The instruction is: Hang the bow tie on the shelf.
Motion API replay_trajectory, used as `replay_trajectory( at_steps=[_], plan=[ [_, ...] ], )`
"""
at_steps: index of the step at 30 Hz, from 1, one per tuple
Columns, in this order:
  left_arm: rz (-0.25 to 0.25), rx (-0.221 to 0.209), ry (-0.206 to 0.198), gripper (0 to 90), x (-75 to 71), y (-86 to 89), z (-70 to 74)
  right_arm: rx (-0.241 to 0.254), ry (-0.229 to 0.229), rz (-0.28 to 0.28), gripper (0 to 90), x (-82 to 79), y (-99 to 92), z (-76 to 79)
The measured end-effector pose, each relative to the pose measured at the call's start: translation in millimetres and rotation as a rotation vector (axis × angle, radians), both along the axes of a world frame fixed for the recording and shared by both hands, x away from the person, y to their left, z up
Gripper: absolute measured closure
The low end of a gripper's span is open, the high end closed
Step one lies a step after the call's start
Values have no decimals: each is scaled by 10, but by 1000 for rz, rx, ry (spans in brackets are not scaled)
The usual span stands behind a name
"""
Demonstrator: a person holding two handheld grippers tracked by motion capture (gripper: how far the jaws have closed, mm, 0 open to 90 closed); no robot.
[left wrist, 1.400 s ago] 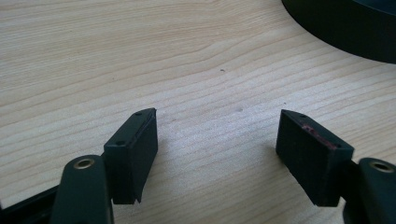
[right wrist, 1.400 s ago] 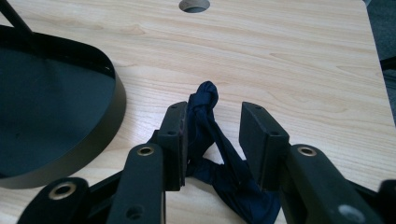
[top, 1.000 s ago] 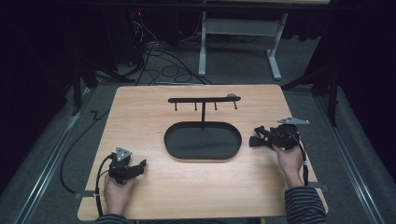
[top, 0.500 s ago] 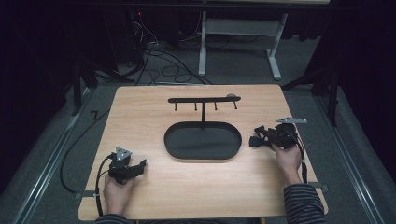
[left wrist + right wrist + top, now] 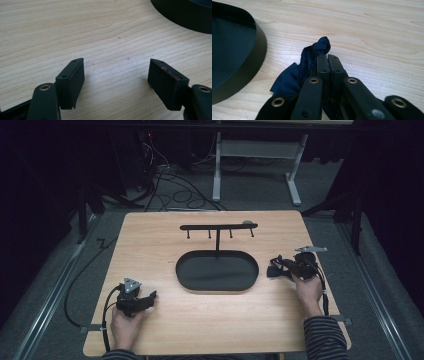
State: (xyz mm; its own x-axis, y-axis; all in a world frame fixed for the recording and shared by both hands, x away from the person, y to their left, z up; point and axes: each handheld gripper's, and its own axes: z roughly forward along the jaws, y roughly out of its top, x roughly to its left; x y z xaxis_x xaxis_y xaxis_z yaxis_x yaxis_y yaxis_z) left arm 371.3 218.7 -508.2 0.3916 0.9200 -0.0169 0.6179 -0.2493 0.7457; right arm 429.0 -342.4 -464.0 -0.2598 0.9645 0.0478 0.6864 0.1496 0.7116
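A small dark blue cloth [image 5: 307, 63] lies bunched on the wooden table [image 5: 150, 240], just right of a black oval tray [image 5: 215, 272]. My right gripper [image 5: 327, 60] is shut on the cloth; its jaws have just been closing and now pinch a fold, with a knot of fabric poking out past the tips. From above, that right gripper [image 5: 281, 268] points left toward the tray's right end. My left gripper [image 5: 116, 75] stands open over bare wood with nothing between its pads, and sits near the front left of the table [image 5: 149, 297].
A black hook rack [image 5: 219, 226] on a thin post rises from the back of the tray. The tray wall [image 5: 254, 55] is close on the right gripper's left, and the tray edge [image 5: 180, 15] lies ahead of the left gripper. Cables and a desk frame lie beyond the table.
The right gripper's jaws have come together on the blue cloth. Both hands stay about where they were.
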Motion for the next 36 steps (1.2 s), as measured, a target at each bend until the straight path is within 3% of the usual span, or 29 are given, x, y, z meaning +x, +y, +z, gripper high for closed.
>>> replay_trajectory(
  at_steps=[6, 19, 36],
  plan=[
    [0, -1, 1, 301, 0, 0, 0, 10, -5, -2, 900, -12, -11, 14],
    [0, -1, 1, 302, 0, 1, 0, 8, -91, 14, 900, -157, -16, 199],
    [0, -2, 1, 302, 0, 0, 0, 3, -171, 51, 900, -329, 19, 445]
  ],
)
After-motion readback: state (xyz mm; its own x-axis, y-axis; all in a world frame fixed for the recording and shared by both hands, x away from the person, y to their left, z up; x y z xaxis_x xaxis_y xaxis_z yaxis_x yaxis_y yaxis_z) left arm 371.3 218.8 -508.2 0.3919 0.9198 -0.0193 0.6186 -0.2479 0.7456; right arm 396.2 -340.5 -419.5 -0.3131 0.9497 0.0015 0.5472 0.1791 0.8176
